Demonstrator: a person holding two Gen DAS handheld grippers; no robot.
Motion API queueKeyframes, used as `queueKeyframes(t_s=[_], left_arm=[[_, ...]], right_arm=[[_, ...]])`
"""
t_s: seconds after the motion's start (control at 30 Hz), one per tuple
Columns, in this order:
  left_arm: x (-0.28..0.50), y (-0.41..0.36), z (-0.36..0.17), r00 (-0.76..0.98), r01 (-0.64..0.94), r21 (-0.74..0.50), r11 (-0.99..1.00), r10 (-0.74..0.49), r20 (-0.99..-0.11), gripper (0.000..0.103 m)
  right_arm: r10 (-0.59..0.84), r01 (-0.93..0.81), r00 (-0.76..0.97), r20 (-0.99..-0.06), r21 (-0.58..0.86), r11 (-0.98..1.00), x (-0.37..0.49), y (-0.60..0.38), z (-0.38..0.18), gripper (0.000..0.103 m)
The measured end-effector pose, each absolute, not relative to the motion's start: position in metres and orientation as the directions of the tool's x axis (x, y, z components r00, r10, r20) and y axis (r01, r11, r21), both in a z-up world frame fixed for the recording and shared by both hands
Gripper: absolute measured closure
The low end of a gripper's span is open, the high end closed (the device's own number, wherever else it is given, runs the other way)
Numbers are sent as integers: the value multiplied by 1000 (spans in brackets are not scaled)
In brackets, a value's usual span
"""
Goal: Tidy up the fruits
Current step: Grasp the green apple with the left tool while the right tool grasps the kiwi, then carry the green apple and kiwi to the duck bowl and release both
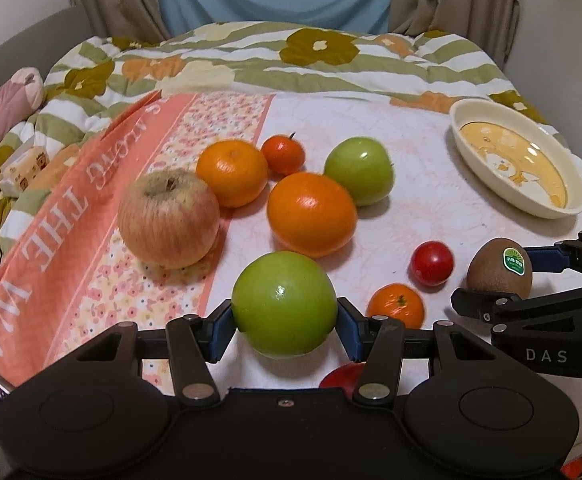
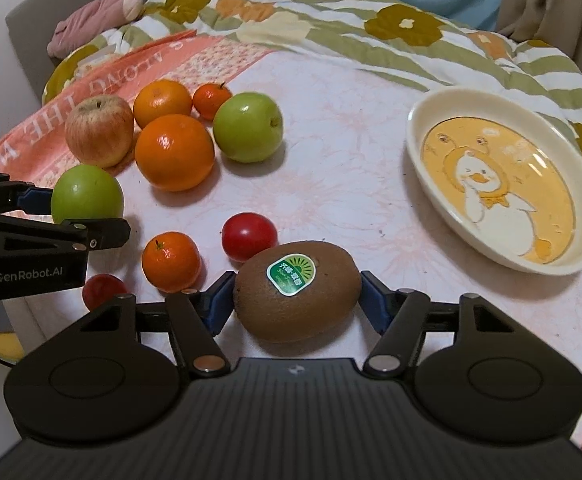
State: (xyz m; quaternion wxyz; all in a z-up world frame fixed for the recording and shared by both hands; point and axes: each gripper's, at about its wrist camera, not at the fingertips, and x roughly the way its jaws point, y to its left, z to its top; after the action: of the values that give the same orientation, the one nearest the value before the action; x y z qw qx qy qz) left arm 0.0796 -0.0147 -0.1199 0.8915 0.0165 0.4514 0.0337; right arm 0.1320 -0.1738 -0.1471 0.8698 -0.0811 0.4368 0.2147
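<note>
The left gripper (image 1: 285, 322) is spread about as wide as a green apple (image 1: 284, 303), its blue pads touching the fruit on both flanks; the apple sits on the pink tablecloth (image 1: 403, 184) near its front edge. The right gripper (image 2: 297, 298) likewise brackets a kiwi (image 2: 297, 290) with a green sticker, pads against both ends, also at the front edge.

Between the two lie a small mandarin (image 2: 171, 262) and a red cherry tomato (image 2: 249, 236); a second red tomato (image 2: 101, 290) sits just beside the left gripper, partly hidden by it. Further back is a cluster: a large orange (image 1: 311, 214), a second green apple (image 1: 359, 170), a lighter orange (image 1: 231, 172), a tiny mandarin (image 1: 283, 154) and a reddish apple (image 1: 169, 220) towards the left edge. A cream dish (image 2: 419, 148) with a duck picture stands well apart near the right edge, holding no fruit. Whether either held fruit is lifted cannot be told.
</note>
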Motion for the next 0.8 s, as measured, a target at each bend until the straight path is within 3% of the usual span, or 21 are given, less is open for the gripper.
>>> queueKeyframes(t_s=[0.8], left_arm=[[125,-120,-20,697,213,34,976,-127,-706,46]], right_arm=[[245,-322,668,-703,24,947,151,-294,-29,23]])
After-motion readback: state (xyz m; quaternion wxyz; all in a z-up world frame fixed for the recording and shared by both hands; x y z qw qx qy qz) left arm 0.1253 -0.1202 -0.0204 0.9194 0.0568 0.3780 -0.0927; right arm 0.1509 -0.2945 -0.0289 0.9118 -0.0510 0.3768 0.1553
